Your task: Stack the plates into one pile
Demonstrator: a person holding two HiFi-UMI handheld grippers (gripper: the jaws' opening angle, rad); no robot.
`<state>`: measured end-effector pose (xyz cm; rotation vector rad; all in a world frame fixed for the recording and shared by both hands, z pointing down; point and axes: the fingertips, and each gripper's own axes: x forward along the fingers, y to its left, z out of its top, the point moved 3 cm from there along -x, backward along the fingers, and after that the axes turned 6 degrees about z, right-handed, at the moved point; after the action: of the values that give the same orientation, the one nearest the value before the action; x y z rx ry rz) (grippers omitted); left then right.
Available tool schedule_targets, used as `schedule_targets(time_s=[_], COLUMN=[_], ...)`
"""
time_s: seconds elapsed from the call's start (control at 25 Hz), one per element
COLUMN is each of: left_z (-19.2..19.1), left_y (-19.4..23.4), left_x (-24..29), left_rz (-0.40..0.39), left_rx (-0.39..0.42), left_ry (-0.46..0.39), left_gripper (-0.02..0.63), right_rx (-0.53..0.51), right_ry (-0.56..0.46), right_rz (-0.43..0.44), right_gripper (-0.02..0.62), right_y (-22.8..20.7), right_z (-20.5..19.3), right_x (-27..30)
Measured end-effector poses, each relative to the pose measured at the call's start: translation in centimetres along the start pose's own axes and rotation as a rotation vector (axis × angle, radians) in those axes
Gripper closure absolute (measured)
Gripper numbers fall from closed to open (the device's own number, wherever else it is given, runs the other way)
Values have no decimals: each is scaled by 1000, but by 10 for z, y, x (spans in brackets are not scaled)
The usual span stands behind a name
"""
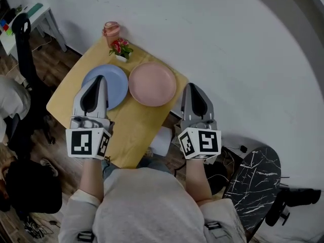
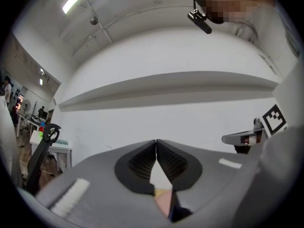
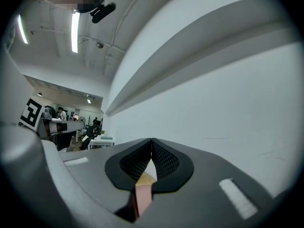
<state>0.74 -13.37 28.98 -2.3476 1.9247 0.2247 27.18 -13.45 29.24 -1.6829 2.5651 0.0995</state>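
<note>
In the head view a blue plate (image 1: 117, 82) and a pink plate (image 1: 152, 83) lie side by side on a small wooden table (image 1: 126, 130). My left gripper (image 1: 99, 79) hovers over the blue plate's near left part, jaws shut and empty. Off the table's right edge, beside the pink plate, my right gripper (image 1: 194, 87) is also shut with nothing in it. In the left gripper view the left gripper (image 2: 156, 142) has its tips meeting against the white wall. The right gripper (image 3: 151, 140) in its own view shows the same.
A pink cup (image 1: 111, 32) and a small potted plant with red flowers (image 1: 121, 49) stand at the table's far corner. A black office chair (image 1: 23, 39) is to the left, a dark marble-patterned round top (image 1: 253, 178) to the lower right. A white wall runs behind.
</note>
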Motion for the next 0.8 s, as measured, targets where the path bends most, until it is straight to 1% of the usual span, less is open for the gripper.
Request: schedule_targets(time_s=[0.24,0.44,0.56,0.72,0.8], left_z=[-1,-18,-41,-81,-103], left_y=[-20,-31,-38,-42,-43], left_x=[-7,-1,4,13,17], left_rz=[59,78,80,86,97], left_rx=[26,5,-33,-138,-173], left_ry=[9,62,140,280,343], left_gripper=[546,546,546,546,546], right_rx=[25,62,79,111,122], right_ry=[-5,53,121,219,272], right_rz=[81,121,157,185,185], right_gripper=[591,591,591,591,591], right_y=[-17,-27,-29,-33,-36], right_z=[-2,-18,-39,-74,-90], right_x=[5,16,22,32,37])
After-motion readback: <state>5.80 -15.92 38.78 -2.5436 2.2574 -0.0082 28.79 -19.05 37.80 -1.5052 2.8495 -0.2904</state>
